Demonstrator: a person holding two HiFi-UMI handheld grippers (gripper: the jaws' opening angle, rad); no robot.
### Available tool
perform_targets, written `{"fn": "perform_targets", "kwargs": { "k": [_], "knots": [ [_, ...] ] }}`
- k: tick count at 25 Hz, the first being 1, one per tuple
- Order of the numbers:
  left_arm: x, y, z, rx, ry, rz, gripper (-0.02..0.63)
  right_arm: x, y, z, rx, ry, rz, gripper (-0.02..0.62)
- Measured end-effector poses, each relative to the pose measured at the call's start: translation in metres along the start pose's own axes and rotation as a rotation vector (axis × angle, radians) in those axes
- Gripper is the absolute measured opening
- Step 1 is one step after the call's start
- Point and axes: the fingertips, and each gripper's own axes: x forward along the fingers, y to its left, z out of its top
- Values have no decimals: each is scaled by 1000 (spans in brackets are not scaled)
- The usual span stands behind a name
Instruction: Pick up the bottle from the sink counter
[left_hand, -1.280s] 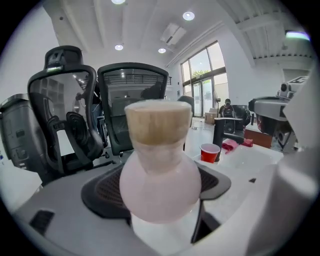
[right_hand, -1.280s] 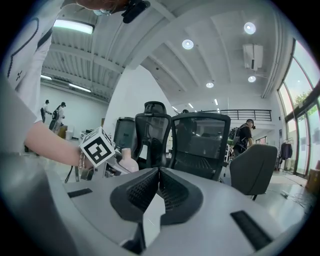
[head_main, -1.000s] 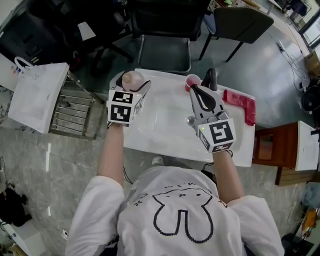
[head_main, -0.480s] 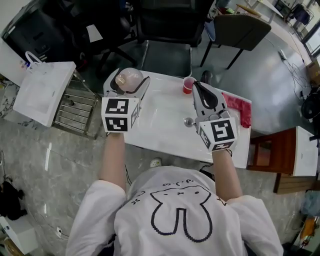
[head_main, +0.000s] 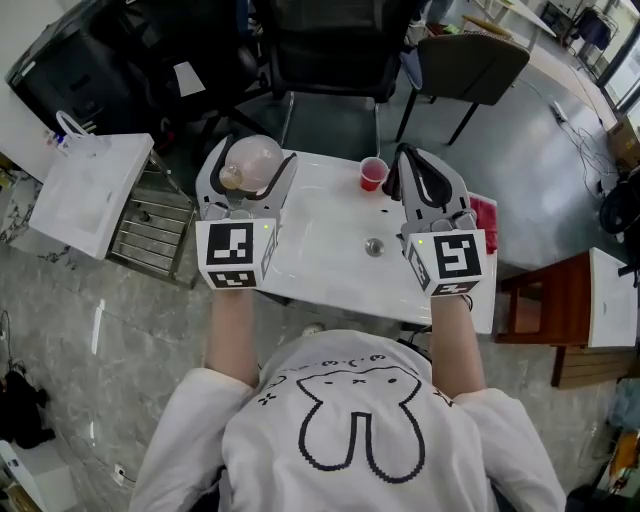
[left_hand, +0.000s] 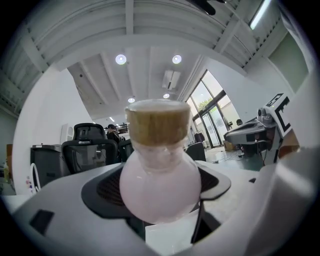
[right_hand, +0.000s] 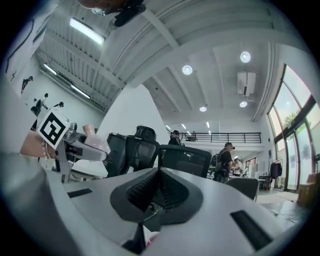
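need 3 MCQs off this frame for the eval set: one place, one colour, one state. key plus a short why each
1. Where is the bottle?
A. Standing on the counter by the drain
B. In the left tongs
C. In the right tongs

2. What colour is the cup on the counter?
A. Red
B. Blue
C. Green

3. What state are the right tongs in?
A. Wide open
B. Shut on the cup
C. Shut, holding nothing

Key:
1 B: the left gripper view shows the round pink bottle clamped between the left tongs.
2 A: the head view shows a red cup standing on the white counter.
3 C: in the right gripper view the pads of the right tongs meet with nothing between them.
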Motion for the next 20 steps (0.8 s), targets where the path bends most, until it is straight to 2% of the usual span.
{"fn": "perform_targets", "kwargs": {
  "k": [9, 20],
  "knots": [
    [-13, 12, 33, 28, -88, 53, 402, -13, -23, 32, -43, -49, -91, 31],
    [-14, 9, 40, 44, -108, 30, 402, -27, -37, 39, -75, -51, -143, 31]
  ]
}}
